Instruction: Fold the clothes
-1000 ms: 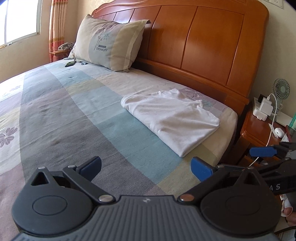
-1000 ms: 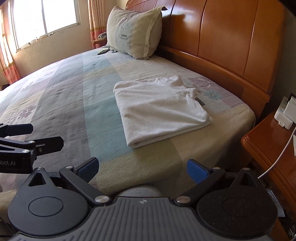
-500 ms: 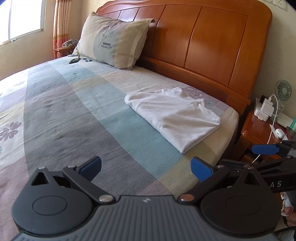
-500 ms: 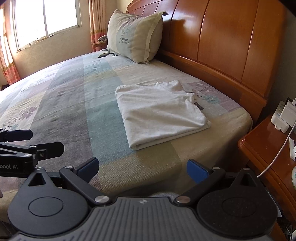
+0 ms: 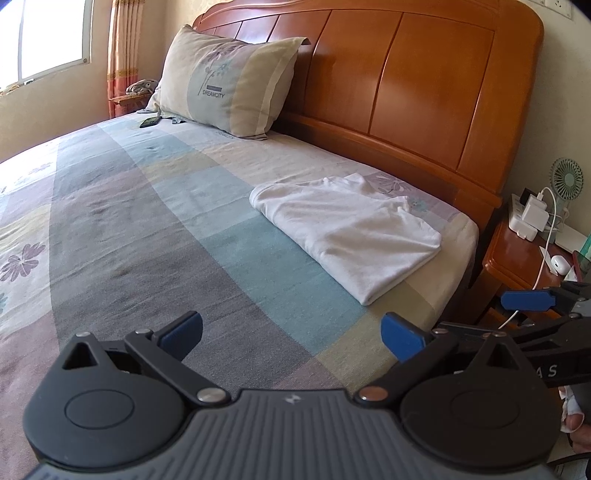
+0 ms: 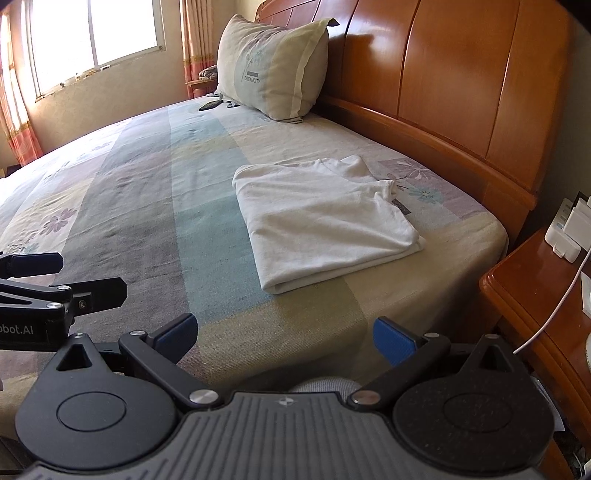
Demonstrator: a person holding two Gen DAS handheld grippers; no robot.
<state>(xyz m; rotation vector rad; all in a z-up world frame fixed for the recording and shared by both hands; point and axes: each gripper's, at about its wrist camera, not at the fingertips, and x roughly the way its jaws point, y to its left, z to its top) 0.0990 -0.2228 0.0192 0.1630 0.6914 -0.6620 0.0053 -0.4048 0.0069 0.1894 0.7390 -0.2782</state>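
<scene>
Shirt (image 6: 325, 221) folded, sleeve partly hidden; left gripper (image 5: 291, 332), right gripper (image 6: 284, 332) spread, empty.

Both grippers: black linkage arms, silver pivot screws, blue fingers (image 5: 402, 338), grey ribbed body.

Bright daylight from the window (image 6: 96, 33); fisheye-bent edges.

My tongs are matt black plastic with dull blue pads (image 5: 402, 338) and small bright metal pivot pins (image 6: 203, 397). The folded white garment (image 6: 325, 225) looks like soft, slightly creased cotton cloth on a woven, matt striped bedsheet (image 5: 147, 236). Behind it, the orange-brown wooden headboard (image 5: 424, 85) and the bedside table (image 6: 532, 295) are smooth and glossy with varnish.
</scene>
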